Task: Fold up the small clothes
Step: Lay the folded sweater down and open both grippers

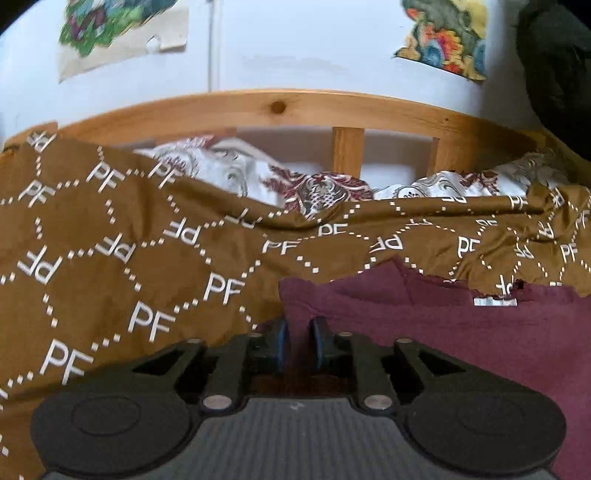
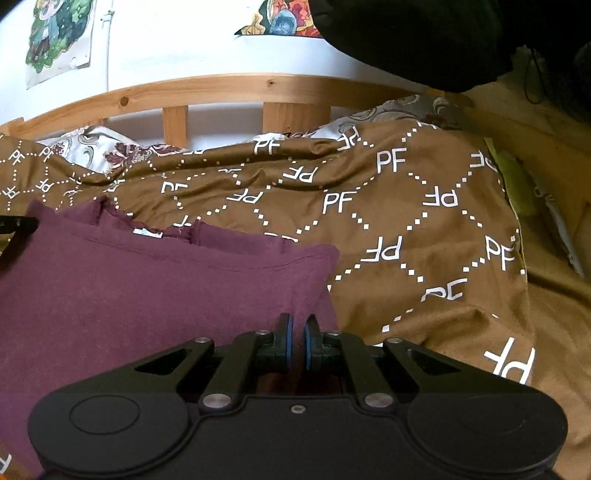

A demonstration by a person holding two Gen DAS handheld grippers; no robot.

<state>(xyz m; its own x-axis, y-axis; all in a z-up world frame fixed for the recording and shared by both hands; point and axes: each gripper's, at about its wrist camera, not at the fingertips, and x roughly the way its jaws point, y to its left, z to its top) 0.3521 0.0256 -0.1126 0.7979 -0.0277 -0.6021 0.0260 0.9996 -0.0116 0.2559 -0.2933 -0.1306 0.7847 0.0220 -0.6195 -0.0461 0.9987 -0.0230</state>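
Both grippers sit over a maroon garment (image 1: pixel 461 332) spread on a brown bedspread (image 1: pixel 110 258) printed with white "PF" letters and dotted lines. Left gripper (image 1: pixel 300 341): jaws narrow, a small gap between the blue pads; maroon fabric fills the gap, the garment's left edge lying right at the fingertips, but whether the pads press on it cannot be told from this view. The garment extends ahead of and to the right of this gripper; a small white label (image 1: pixel 495 301) shows at its far edge, ahead and to the right. Right gripper (image 2: pixel 298 341): jaws nearly together, pinching the maroon garment (image 2: pixel 129 295) close to its right edge. Most of the cloth spreads to the left of and ahead of this gripper, with a stitched hem curving across the far side; bare bedspread (image 2: pixel 406 221) lies to its right. Ahead of both grippers: rumpled floral bedding (image 1: pixel 317 188), then a wooden bed rail (image 1: pixel 277 107) against a white wall (image 1: pixel 295 44) with colourful pictures (image 1: pixel 110 26).
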